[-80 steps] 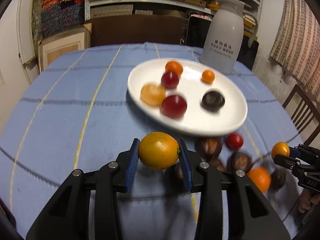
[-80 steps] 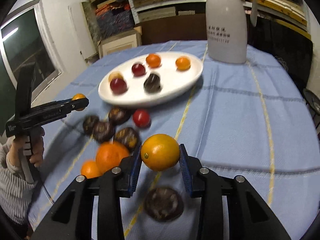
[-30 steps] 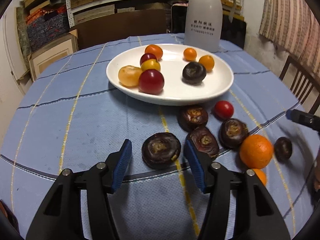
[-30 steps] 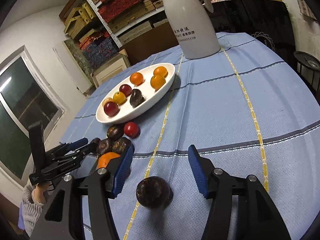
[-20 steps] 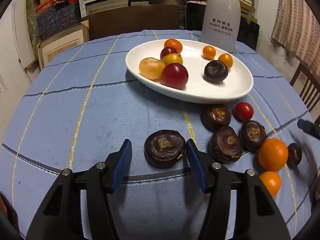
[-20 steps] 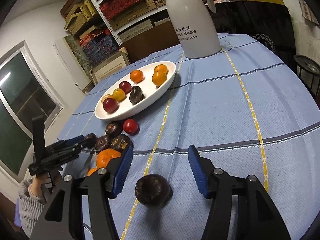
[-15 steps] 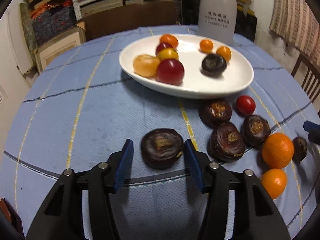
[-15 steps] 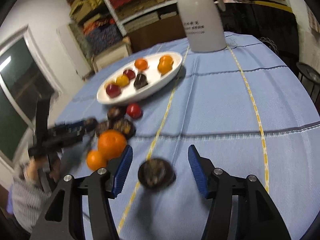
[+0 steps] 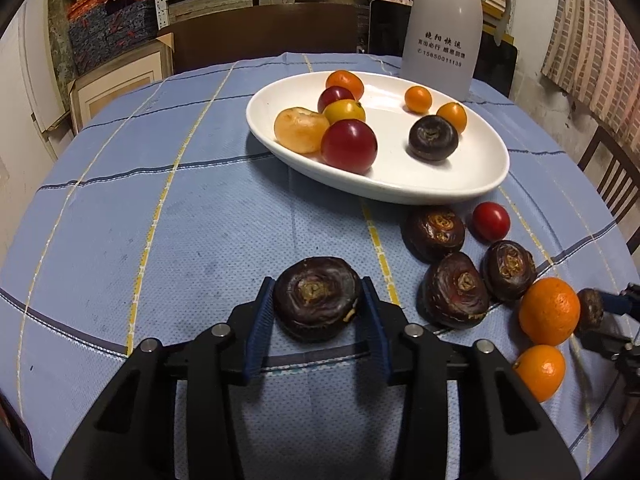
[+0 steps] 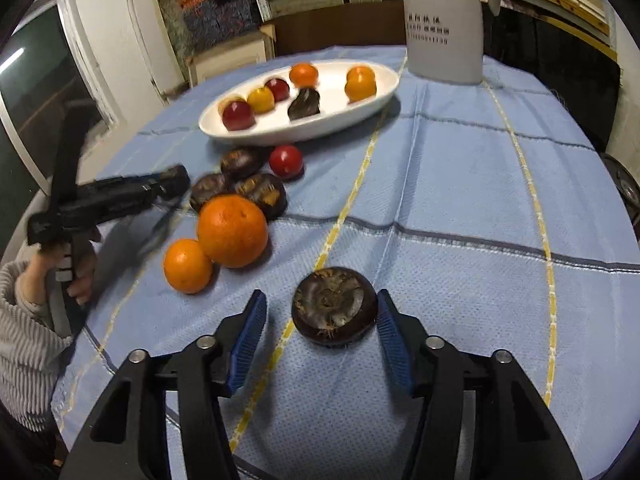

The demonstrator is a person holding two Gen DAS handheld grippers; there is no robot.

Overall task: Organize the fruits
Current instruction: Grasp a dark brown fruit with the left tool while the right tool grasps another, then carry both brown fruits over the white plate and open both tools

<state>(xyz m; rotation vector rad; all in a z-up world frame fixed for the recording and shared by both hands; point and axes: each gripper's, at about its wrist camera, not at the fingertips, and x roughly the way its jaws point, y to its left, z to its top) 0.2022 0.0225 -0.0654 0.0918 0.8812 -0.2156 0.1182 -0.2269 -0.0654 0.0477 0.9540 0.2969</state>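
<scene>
In the left wrist view my left gripper (image 9: 318,300) is shut on a dark water chestnut (image 9: 316,298) resting on the blue cloth. In the right wrist view my right gripper (image 10: 320,316) is open around another dark water chestnut (image 10: 334,306); its right pad is against it and its left pad stands apart. The white oval plate (image 9: 460,184) holds several small fruits: red, orange, yellow and one dark chestnut (image 9: 433,143). It also shows in the right wrist view (image 10: 304,130).
Three loose chestnuts (image 9: 456,290), a red cherry tomato (image 9: 491,221) and two oranges (image 9: 550,316) lie right of my left gripper. A white thermos jug (image 9: 440,24) stands behind the plate. Shelves and a wooden chair (image 9: 612,176) surround the table.
My left gripper's pads have closed in onto the chestnut. My right gripper has moved forward so the other chestnut sits between its pads. Earlier, both grippers held oranges that now lie in the plate.
</scene>
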